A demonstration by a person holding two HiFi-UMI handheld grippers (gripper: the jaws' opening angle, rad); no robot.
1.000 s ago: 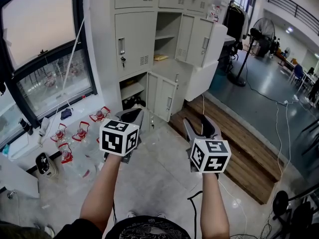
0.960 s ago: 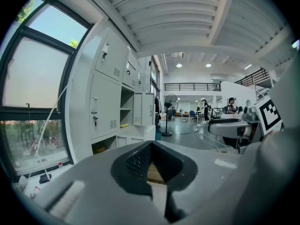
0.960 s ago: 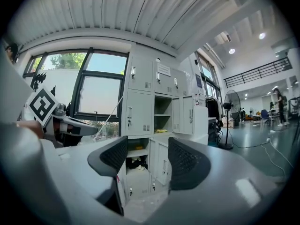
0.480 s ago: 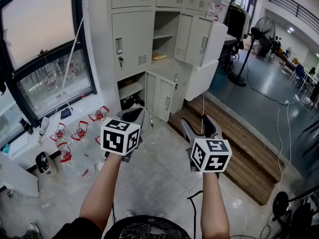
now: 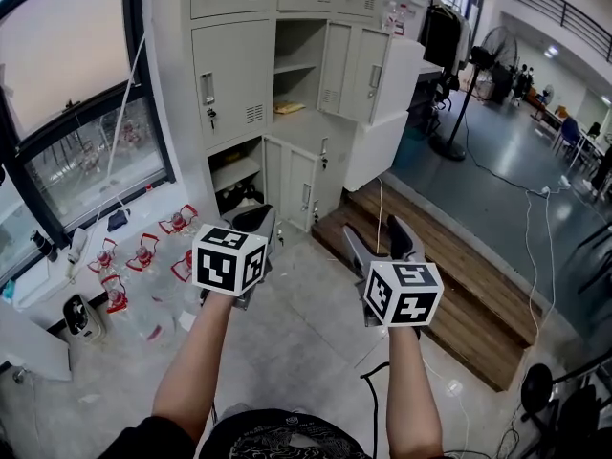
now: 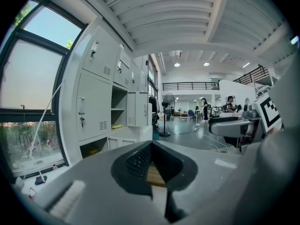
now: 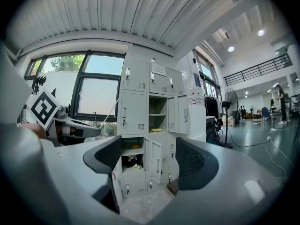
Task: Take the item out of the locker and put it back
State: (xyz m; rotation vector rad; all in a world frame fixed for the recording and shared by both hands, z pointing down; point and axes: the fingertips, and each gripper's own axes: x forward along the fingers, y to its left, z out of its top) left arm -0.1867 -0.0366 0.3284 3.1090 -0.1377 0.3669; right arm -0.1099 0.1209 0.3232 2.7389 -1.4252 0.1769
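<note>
The grey locker bank (image 5: 229, 75) stands ahead with several doors open. A flat yellow item (image 5: 289, 107) lies on the floor of the open middle compartment; it is also in the right gripper view (image 7: 156, 130) and the left gripper view (image 6: 116, 126). My left gripper (image 5: 253, 220) is held out toward the lockers, its pads meeting at the tip (image 6: 151, 144) with nothing in them. My right gripper (image 5: 378, 237) has just been opening its jaws; they stand wide (image 7: 150, 158) with nothing between them and frame the lockers. Both grippers are well short of the lockers.
A low open compartment (image 5: 239, 194) holds dark things. Red-handled objects (image 5: 143, 254) lie on the floor by the window at the left. A raised wooden platform (image 5: 459, 295) runs to the right. A standing fan (image 5: 483, 65) and floor cables (image 5: 535, 208) are further back.
The lockers have shifted left and up in the head view as both hands moved level across the room. The right jaws have spread wider. The left jaws look the same.
</note>
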